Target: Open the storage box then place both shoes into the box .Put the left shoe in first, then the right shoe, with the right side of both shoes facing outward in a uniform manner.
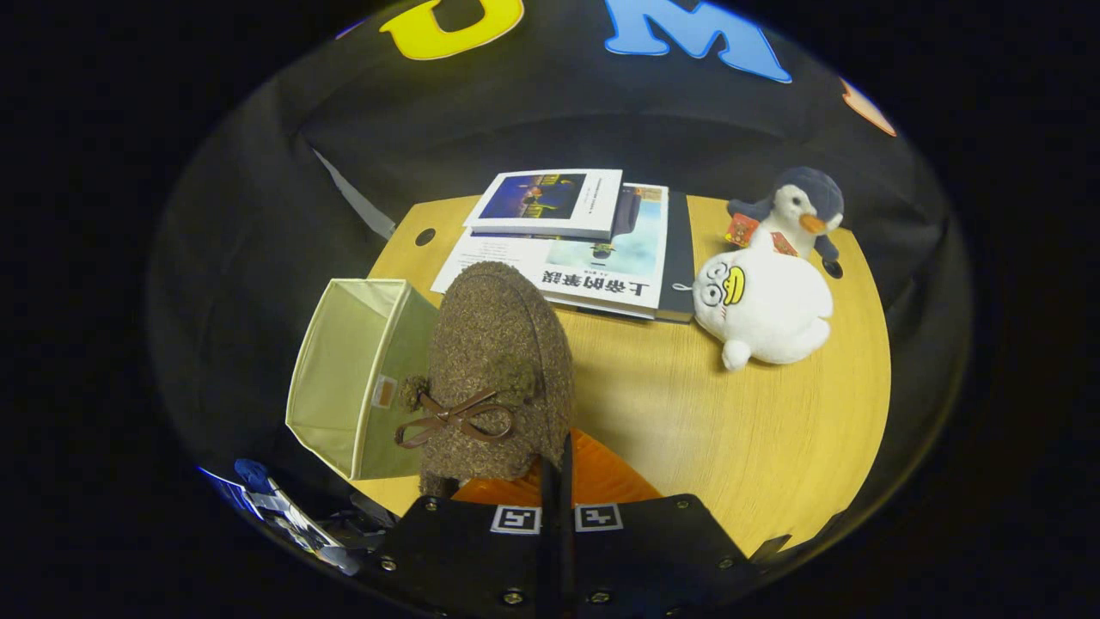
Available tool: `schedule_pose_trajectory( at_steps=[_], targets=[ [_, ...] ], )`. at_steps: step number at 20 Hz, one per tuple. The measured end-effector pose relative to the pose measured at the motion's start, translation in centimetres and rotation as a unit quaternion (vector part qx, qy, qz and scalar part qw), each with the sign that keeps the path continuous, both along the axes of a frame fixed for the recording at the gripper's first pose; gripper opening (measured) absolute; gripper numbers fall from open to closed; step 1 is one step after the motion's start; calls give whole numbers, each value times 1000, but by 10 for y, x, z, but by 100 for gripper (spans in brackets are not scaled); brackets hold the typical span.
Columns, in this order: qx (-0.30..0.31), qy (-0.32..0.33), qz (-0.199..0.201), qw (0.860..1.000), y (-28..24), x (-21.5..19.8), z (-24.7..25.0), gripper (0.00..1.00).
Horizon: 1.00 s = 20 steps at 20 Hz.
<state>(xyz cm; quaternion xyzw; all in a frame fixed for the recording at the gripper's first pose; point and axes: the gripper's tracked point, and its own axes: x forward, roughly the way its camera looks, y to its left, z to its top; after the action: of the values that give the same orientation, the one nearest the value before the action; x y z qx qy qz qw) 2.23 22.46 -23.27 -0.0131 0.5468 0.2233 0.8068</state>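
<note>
A brown fuzzy shoe (498,370) with a thin bow on its side hangs just ahead of my fingers, toe pointing away toward the books. My gripper (557,471) is shut on the shoe's rim, with the orange lining (601,486) showing just to the right of the fingers. The pale green fabric storage box (344,370) stands open to the left of the shoe, at the table's left edge. What I can see of the box's inside holds nothing. The shoe hides the box's right wall.
A stack of books (584,249) lies beyond the shoe at the back of the round wooden table (756,430). A white plush duck (765,305) and a penguin plush (803,211) sit at the back right. Some blue and white items (275,507) lie below the box.
</note>
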Motion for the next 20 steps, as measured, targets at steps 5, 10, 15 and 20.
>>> schedule_pose_trajectory(
  at_steps=[5,10,15,20],
  targets=[
    [19,3,25,999,48,-1,14,0],
    [29,7,57,998,101,-5,22,0],
    [36,8,77,996,142,-12,24,0],
    [39,18,95,995,184,-17,21,0]
  ],
)
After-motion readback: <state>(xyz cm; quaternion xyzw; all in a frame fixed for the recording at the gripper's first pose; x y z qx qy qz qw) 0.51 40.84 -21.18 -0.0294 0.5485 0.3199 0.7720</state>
